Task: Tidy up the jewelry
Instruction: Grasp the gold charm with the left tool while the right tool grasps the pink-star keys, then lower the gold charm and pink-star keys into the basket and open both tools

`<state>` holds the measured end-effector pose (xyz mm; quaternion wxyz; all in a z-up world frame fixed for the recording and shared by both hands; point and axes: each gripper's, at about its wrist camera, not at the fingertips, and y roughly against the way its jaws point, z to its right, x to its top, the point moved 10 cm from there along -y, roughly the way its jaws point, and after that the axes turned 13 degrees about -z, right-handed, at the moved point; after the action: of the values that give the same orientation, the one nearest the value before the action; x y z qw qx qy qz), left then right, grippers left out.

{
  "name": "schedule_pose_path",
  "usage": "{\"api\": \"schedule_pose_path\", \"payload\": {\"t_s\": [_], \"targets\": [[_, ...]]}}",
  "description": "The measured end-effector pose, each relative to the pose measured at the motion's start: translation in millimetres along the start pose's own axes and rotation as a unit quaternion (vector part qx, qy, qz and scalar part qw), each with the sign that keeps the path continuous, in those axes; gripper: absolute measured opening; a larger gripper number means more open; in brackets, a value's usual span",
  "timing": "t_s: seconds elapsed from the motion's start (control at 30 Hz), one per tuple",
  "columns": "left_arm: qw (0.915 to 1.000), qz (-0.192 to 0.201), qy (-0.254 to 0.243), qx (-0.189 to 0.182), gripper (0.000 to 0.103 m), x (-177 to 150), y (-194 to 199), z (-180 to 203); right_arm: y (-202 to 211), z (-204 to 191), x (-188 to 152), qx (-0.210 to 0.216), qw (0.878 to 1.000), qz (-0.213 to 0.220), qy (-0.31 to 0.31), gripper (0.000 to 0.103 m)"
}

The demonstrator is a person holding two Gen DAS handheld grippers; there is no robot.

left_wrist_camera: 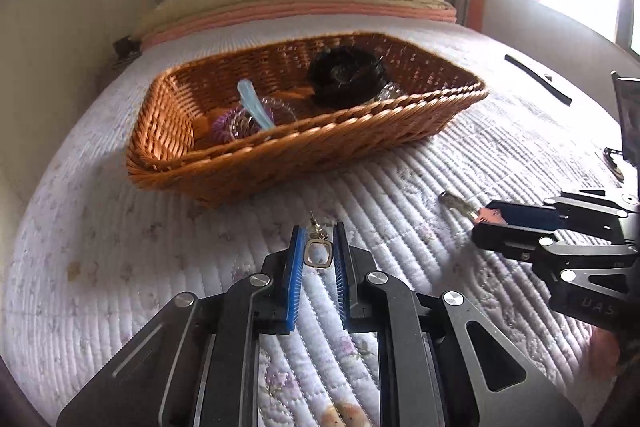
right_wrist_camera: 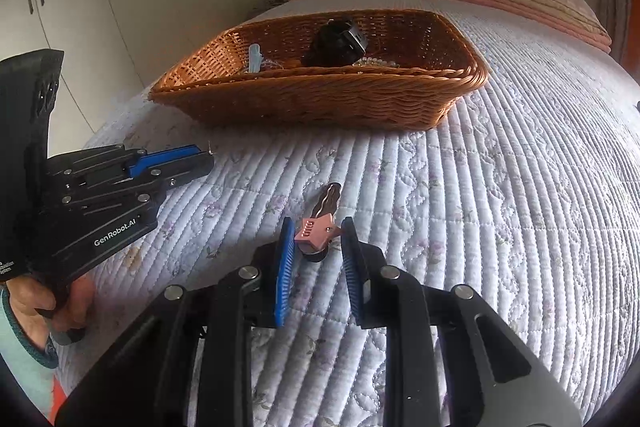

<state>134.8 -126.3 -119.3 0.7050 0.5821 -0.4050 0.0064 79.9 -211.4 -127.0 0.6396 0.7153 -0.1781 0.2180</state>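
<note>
While both grippers are parked low over the quilted bedspread (left_wrist_camera: pixel 120 247), everything is best placed off the wicker basket (left_wrist_camera: pixel 304 147) sitting further up the bed.

Left gripper (left_wrist_camera: pixel 316 247) sits just in front of the basket's near wall, and its blue pads are pinched in on a small gold earring (left_wrist_camera: pixel 318 253) — a rounded-square frame with a pale stone, its hook poking out past the fingertips toward the basket. The pads look like they're touching the frame on both sides, so I'd call that closed on the earring. My guess is it's gripped by the flat pendant part because the thin wire hook would just slip.

Right gripper (right_wrist_camera: pixel 318 239) is a bit further from the basket, off toward its right end, and it's clamped on a pink hair clip (right_wrist_camera: pixel 314 231). The pads press the chunky pink end, while the wavy, darker metal prong sticks out ahead toward the basket. Grabbing the fat end makes sense — more surface to squeeze.

Inside the basket there's already stuff: a black scrunchie-looking thing (left_wrist_camera: pixel 346 77) near the middle, a light blue clip (left_wrist_camera: pixel 254 105) and a purple spiral hair tie (left_wrist_camera: pixel 224 127) at the left end, plus some clear beads (right_wrist_camera: pixel 376 63) on the right. So I'd judge both pieces are headed over that near wall next.
</note>
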Motion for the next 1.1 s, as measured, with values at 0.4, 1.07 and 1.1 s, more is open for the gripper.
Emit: {"api": "schedule_pose_path", "payload": {"t_s": [0.4, 1.07, 1.1], "targets": [[0.9990, 0.044, -0.003, -0.009, 0.013, 5, 20, 8, 18, -3, 0, 0.018, 0.999, 0.029, 0.002, 0.021], [0.9936, 0.095, 0.016, -0.059, 0.013, 18, 52, 6, 64, -9, 6, 0.037, 0.996, 0.086, 0.007, 0.021], [0.9935, 0.094, 0.016, -0.063, 0.013, 20, 53, 6, 70, -10, 9, 0.039, 0.995, 0.094, 0.007, 0.021]]}}
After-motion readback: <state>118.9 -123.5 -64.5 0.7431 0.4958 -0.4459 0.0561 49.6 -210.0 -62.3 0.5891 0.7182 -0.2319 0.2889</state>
